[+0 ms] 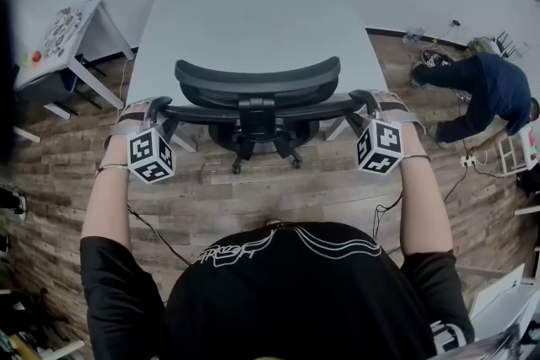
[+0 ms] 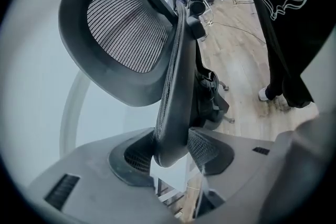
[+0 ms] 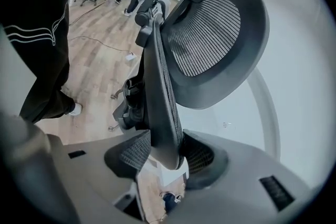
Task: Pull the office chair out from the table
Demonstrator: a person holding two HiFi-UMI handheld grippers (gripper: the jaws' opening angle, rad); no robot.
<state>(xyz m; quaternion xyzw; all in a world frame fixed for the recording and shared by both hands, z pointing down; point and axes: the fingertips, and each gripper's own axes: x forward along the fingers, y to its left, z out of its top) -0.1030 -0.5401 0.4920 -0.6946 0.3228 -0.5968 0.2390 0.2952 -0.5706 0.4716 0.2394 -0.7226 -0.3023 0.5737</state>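
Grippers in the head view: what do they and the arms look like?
The left gripper and right gripper are grey, each topped by a white cube with black square markers. Their pads are black and ribbed. A thin black cable hangs below each wrist. The person wears a black short-sleeved T-shirt with a white line print.

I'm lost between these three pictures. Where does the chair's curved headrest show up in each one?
Head view: headrest at centre, just above the backrest.
Left gripper view: headrest at upper left.
Right gripper view: headrest at upper right.
Shared landmark: the backrest, whose edge runs down to the jaws in both gripper views.
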